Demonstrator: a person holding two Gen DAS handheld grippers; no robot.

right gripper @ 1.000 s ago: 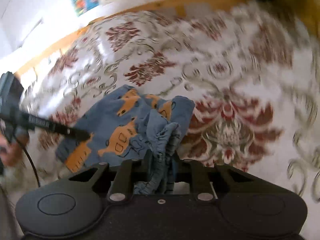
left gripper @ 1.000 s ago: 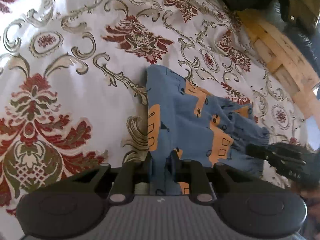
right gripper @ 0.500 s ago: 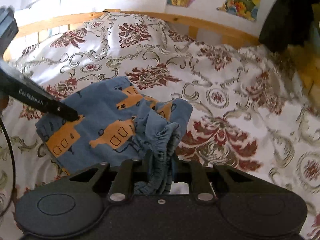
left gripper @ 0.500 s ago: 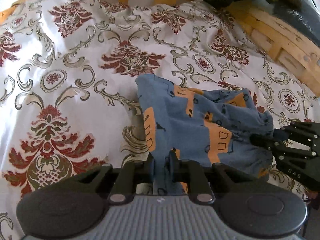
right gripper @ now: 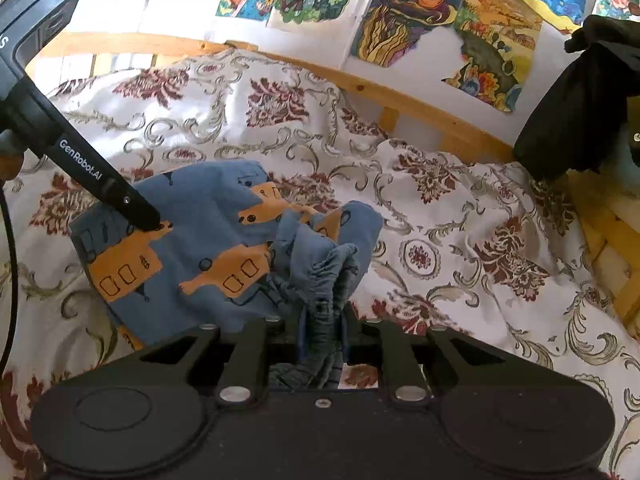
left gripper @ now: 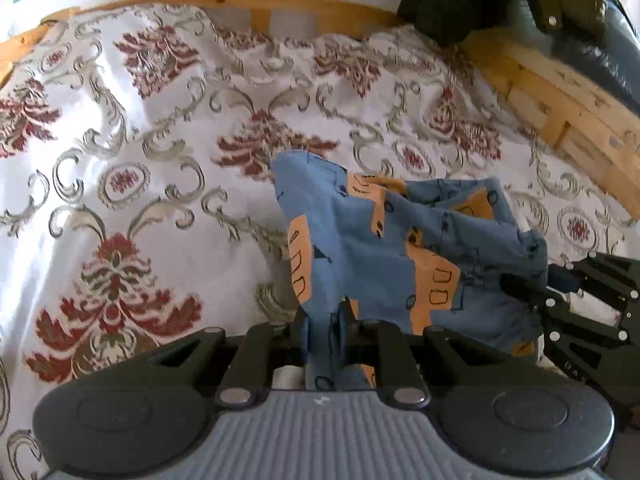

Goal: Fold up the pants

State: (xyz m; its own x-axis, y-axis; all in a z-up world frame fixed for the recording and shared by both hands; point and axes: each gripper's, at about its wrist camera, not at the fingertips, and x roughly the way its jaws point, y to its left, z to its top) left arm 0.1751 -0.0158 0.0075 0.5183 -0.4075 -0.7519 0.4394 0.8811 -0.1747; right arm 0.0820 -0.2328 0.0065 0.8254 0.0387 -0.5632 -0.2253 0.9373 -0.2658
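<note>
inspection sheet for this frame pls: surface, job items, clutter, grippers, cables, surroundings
Surface: bed with a floral bedspread, rumpled.
Job's things: blue pants with orange print, bunched, held up at two spots.
Clutter: nothing seen on the bedspread.
Grippers: left gripper shut on pants fabric; right gripper shut on the gathered waistband.
Cables: black cable at left edge of right view.
Surroundings: wooden bed frame, drawings on the wall, dark garment hanging.

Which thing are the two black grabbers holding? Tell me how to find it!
Look at the big bed with the white bedspread covered in red flowers and grey swirls. In the middle lie the small pants, pinched by the left gripper and the right gripper. They are the only blue cloth there, with orange shapes printed on them.
</note>
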